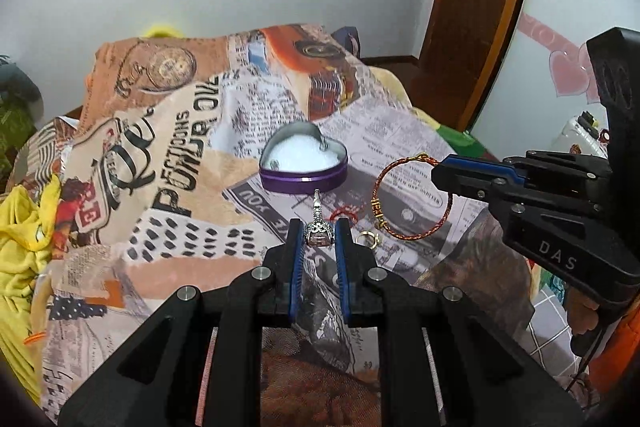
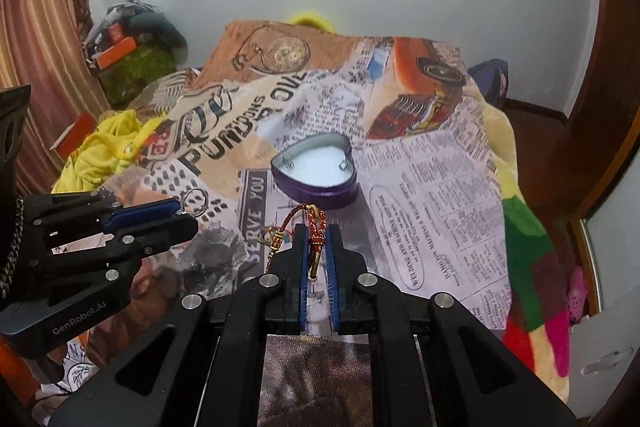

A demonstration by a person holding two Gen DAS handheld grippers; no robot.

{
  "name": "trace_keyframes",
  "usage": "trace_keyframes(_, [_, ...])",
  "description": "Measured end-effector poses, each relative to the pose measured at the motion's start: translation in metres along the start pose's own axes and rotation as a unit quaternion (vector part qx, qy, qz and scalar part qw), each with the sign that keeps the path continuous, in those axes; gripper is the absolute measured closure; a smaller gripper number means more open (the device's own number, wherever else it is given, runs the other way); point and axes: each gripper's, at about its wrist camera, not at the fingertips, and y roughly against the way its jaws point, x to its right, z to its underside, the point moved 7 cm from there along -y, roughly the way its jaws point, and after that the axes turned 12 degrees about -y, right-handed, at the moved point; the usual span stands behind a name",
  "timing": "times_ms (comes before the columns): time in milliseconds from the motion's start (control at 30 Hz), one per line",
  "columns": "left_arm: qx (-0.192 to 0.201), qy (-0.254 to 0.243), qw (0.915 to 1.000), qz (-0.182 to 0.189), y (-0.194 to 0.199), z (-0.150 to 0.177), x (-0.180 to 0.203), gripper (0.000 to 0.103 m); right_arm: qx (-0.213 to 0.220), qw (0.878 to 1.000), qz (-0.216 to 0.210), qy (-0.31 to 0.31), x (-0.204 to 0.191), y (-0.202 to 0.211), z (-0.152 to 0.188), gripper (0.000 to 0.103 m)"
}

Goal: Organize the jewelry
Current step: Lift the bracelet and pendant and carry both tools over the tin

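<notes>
A purple heart-shaped tin (image 1: 303,163) with a white lining lies open on the printed blanket; it also shows in the right wrist view (image 2: 316,171). My left gripper (image 1: 319,233) is shut on a silver ring (image 1: 319,230), held above the blanket in front of the tin; the ring shows in the right wrist view (image 2: 195,202). My right gripper (image 2: 316,237) is shut on a red-and-gold braided bracelet (image 2: 316,227), whose loop (image 1: 404,199) hangs right of the tin. A gold ring (image 1: 368,239) and a small red loop (image 1: 344,213) lie on the blanket.
The blanket (image 1: 180,147) covers a bed. Yellow cloth (image 1: 20,227) lies at its left edge. A brown door (image 1: 476,7) stands at the right. Boxes and clutter (image 2: 132,59) sit by the striped curtain (image 2: 44,27).
</notes>
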Motion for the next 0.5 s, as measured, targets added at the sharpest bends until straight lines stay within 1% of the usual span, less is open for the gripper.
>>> trace_keyframes(267, [0.021,-0.006,0.9997,-0.007,0.008,-0.020,-0.008,0.089,0.027,1.000,-0.003,0.000,-0.004,0.007,-0.020,0.096])
trace_keyframes(500, [0.031,-0.002,0.9995,-0.010,-0.001,-0.033,-0.020,0.089,0.040,0.999,-0.006,-0.004,-0.003,0.002,-0.035,0.096])
